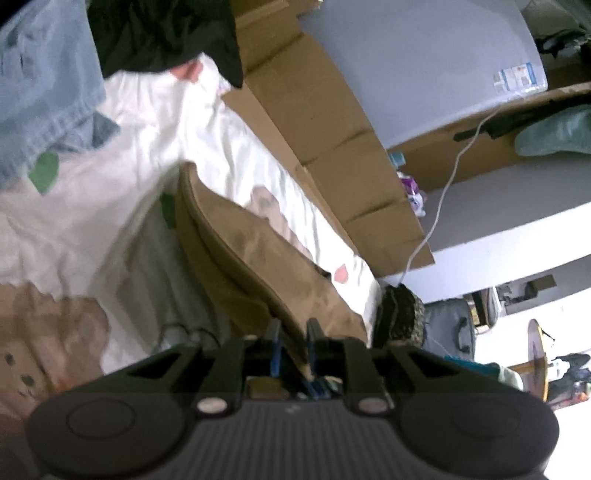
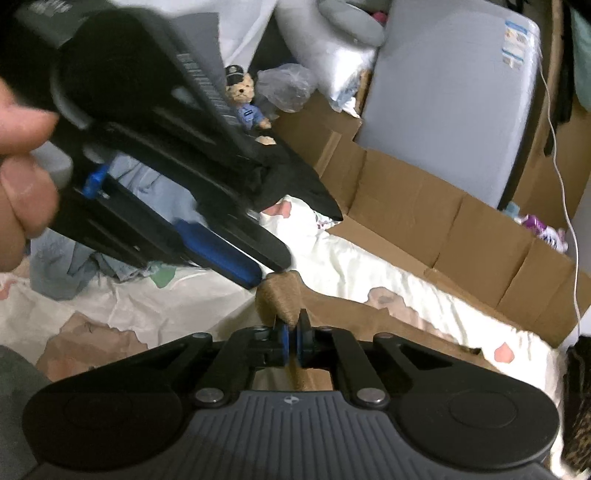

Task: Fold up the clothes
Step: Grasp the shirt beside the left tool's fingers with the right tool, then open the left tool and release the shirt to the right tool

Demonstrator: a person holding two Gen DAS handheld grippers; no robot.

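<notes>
1. Nearest to us, the right gripper (image 2: 291, 338) is clenched on a bunched corner of the tan, soft, suede-like garment (image 2: 280, 295). Its blue pads are pressed nearly together with a fold of cloth between them. We take this garment as our landmark.

2. The left gripper (image 1: 295, 332), seen from its own camera, has a raised edge of the same tan garment (image 1: 258, 254) running between its jaws. The jaws stand slightly apart and we cannot tell whether the pads truly press on the cloth.

3. From the right wrist view, the left gripper (image 2: 264, 271) reaches in from the upper left, tips just above the bunched corner, a hand (image 2: 22, 177) behind it.

4. The garment lies on a cream bedsheet with pink and green patches (image 2: 351, 258), which spreads under and beyond it.

5. Beyond the garment's far end lie a pale blue denim piece (image 1: 40, 85) and a black cloth (image 1: 162, 33).

6. To the garment's right, flattened brown cardboard (image 1: 340, 140) borders the sheet, with a white cable (image 1: 443, 192) trailing over it.

7. We judge these risks:
   - A loose left hold could let the edge slip, leaving the fold crooked.
   - The two grippers are close together and may knock fingers.
   - The right pinch might catch the sheet beneath and drag it along.
   - A wide swing could snag the cable.
</notes>
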